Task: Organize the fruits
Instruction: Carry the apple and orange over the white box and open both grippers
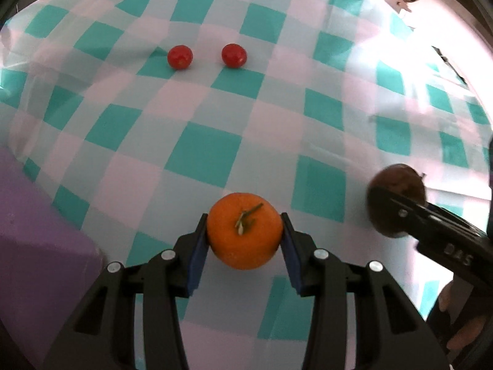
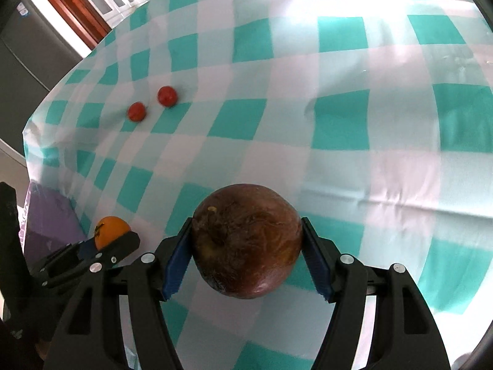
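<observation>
Where the teal-and-white checked cloth (image 1: pixel 215 141) drapes over the table (image 2: pixel 354 169), its left edge falls away toward a purple block (image 1: pixel 34 234) low at the left of both views, while the far edge curves off toward dark furniture and a wooden door frame in the right wrist view. A broad stretch of bare cloth lies ahead of both tools, wrinkled in places and washed out by glare toward the right. Two small red tomatoes (image 1: pixel 180 57) (image 1: pixel 234 55) sit near each other but apart on the far part of the cloth, well away from either tool; the right wrist view shows the same pair (image 2: pixel 136 111) (image 2: pixel 167 96) up and to the left. The left hand-held gripper (image 1: pixel 245 236) is closed on an orange fruit (image 1: pixel 245 236), its blue pads (image 1: pixel 197 259) pressing the fruit's two sides and the green stem facing the camera — the fruit fills the gap between the fingers. The right hand-held gripper (image 2: pixel 246 242) clasps a dark brown, wrinkled round fruit (image 2: pixel 246 242) in the same way, blue pads (image 2: pixel 177 262) against its left and right flanks. From the left wrist view the brown fruit (image 1: pixel 397 197) appears at the right edge, held in the other tool's black fingers; from the right wrist view the orange fruit (image 2: pixel 111 229) shows low at the left — just beside the purple block. Whether either fruit touches the cloth cannot be told.
</observation>
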The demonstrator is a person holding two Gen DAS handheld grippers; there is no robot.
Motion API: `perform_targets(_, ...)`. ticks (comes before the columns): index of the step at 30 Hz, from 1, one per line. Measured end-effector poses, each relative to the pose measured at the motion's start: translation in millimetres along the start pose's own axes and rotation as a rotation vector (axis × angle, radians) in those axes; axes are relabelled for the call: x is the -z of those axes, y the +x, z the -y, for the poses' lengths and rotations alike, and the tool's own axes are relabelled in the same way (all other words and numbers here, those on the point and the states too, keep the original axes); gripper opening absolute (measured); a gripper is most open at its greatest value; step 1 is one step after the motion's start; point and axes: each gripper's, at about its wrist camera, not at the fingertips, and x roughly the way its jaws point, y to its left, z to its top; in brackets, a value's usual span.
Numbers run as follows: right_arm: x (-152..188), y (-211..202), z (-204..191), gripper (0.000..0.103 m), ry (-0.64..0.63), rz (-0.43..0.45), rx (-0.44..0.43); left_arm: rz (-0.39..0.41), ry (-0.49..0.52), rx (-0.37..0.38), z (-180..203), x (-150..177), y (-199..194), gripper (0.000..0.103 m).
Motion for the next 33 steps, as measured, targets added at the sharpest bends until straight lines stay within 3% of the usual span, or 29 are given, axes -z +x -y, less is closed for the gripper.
perform_targets(9, 13, -26, -43, 0.066, 0.003, 0.033, 0.0, 0.058, 0.026, 0.075, -14, 10, -53, 0.044)
perform_targets(19, 12, -62, -117, 0.066, -0.042, 0.107, -0.039, 0.188, 0.026, 0.119, -61, 5, -137, 0.045)
perform_targets(26, 10, -77, -187, 0.066, -0.136, 0.147, -0.096, 0.264, -0.012, 0.079, -116, 9, -184, 0.045)
perform_targets(33, 18, -73, -260, 0.066, -0.235, 0.141, -0.151, 0.255, -0.08, -0.02, -189, 38, -209, 0.045)
